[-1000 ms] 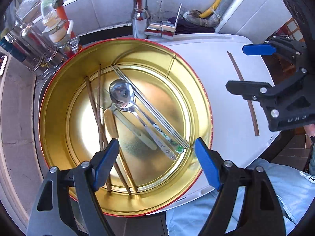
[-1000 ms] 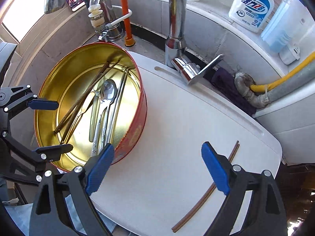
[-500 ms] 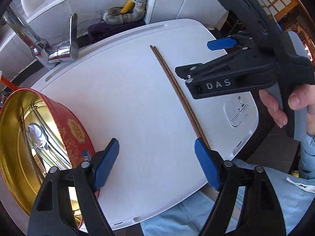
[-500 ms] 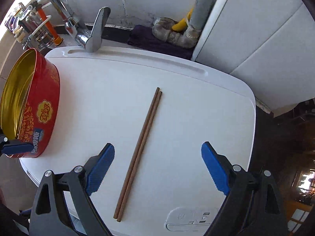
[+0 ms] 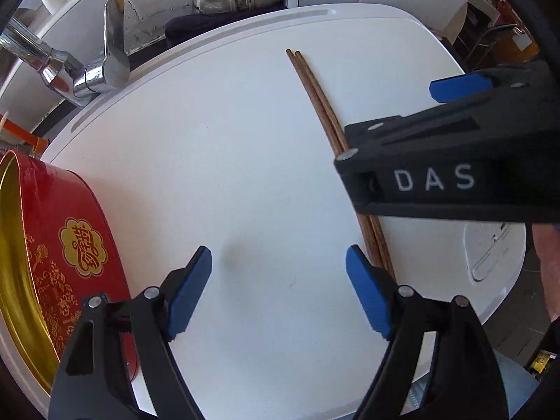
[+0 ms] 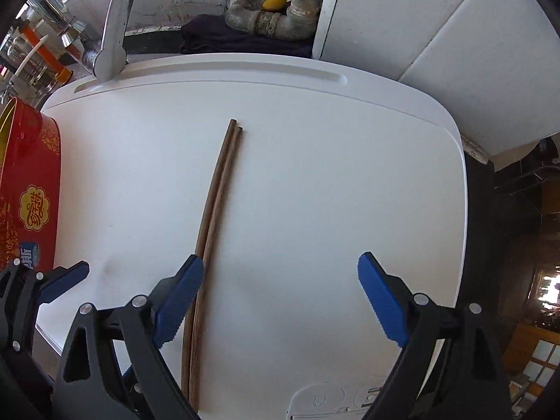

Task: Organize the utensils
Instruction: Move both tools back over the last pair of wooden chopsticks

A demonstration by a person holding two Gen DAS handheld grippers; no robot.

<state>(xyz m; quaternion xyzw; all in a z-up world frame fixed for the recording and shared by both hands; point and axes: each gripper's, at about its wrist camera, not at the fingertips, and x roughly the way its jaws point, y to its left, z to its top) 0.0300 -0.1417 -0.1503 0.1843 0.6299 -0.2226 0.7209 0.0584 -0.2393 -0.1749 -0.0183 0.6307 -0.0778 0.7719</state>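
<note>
Left tool (image 5: 278,290): jaws wide, empty, over white bench (image 5: 227,161). Right tool (image 6: 280,297): wide, empty; chopsticks (image 6: 213,217) beside left pad.

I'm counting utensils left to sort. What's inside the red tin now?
Only a strip of the red tin's gold inner wall shows at the left wrist view's edge. Its floor and contents are cut off. The wooden chopsticks lie outside, on the white board.

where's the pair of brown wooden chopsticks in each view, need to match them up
Left wrist view: the pair of brown wooden chopsticks runs down the right of centre on the white board, partly hidden by the right gripper.
Right wrist view: the chopsticks lie left of centre, beside the gripper's left finger.
Shared landmark: the red round tin at the left edge.
</note>
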